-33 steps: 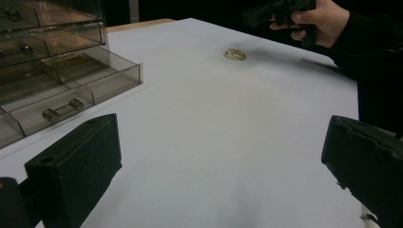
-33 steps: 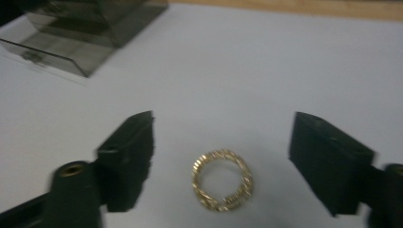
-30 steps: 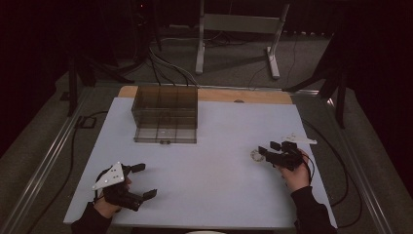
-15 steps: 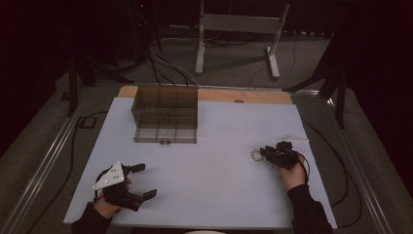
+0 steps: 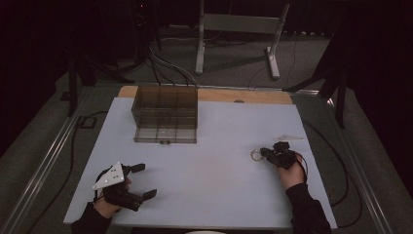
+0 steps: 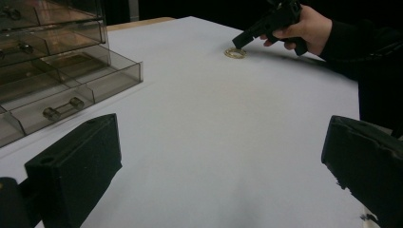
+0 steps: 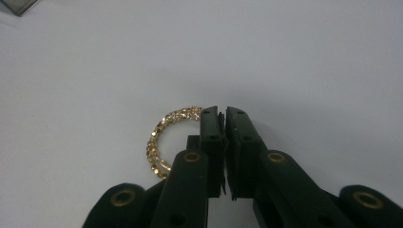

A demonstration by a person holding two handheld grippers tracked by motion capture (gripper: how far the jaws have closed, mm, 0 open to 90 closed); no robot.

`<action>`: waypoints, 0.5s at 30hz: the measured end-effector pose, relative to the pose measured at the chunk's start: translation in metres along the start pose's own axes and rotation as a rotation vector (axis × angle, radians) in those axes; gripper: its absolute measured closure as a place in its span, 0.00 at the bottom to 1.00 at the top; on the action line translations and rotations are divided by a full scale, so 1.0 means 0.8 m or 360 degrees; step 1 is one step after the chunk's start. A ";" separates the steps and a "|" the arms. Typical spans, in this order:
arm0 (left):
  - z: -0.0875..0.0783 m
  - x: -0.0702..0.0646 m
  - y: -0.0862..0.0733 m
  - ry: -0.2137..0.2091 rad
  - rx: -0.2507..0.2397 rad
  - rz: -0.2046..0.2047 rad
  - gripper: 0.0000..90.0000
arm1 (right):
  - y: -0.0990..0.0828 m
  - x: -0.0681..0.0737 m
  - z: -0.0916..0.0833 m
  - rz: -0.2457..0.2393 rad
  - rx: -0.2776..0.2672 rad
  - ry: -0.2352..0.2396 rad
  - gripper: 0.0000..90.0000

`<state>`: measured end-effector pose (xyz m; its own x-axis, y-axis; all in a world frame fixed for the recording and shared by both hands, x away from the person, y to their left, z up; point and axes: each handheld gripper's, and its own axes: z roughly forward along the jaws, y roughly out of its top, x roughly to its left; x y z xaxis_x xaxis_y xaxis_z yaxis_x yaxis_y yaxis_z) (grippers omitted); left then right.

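Observation:
A gold, stone-studded ring (image 7: 164,130) lies on the white table (image 5: 214,170) at the right. My right gripper (image 7: 222,114) has just been closing and its jaws now meet at the ring's right rim, which runs in behind them. From above, that gripper (image 5: 263,154) touches the ring (image 5: 255,155) from the right. Across the table, the left gripper view also catches the ring (image 6: 235,53) and the right gripper (image 6: 241,42). My left gripper (image 5: 145,181) rests at the table's front left, its jaws wide apart (image 6: 223,156) with nothing between them.
A smoky clear drawer box (image 5: 165,114) stands at the back left of the table, its bottom drawer (image 6: 71,90) pulled out. A pale flat piece (image 5: 287,138) lies behind the right hand. Cables run over the floor around the table.
The right gripper's jaws went from apart to together at the ring, with the hand shifting slightly toward it. The left gripper and the ring stayed put.

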<state>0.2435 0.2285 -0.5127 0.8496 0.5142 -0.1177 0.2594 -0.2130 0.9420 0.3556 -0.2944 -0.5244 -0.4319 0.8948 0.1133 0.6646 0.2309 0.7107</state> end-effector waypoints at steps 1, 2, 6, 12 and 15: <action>0.000 0.000 0.000 -0.0001 0.0005 0.0004 0.01 | 0.000 0.001 -0.001 -0.0003 0.0000 -0.0002 0.97; 0.000 0.000 0.000 0.0000 0.0003 0.0007 0.01 | 0.000 0.002 -0.001 -0.0013 0.0000 -0.0001 0.97; 0.000 0.000 0.000 0.0001 0.0002 0.0003 0.01 | 0.002 0.006 -0.005 -0.0044 -0.0017 -0.0019 0.97; 0.000 0.000 0.000 0.0002 0.0004 0.0006 0.01 | 0.004 0.008 -0.010 -0.0022 -0.0055 0.0005 0.97; 0.000 0.000 0.000 0.0003 -0.0001 0.0001 0.01 | 0.006 0.013 -0.013 -0.0037 -0.0075 0.0011 0.97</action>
<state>0.2438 0.2284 -0.5127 0.8490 0.5153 -0.1163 0.2583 -0.2127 0.9424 0.3482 -0.2882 -0.5124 -0.4510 0.8868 0.1012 0.6249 0.2328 0.7452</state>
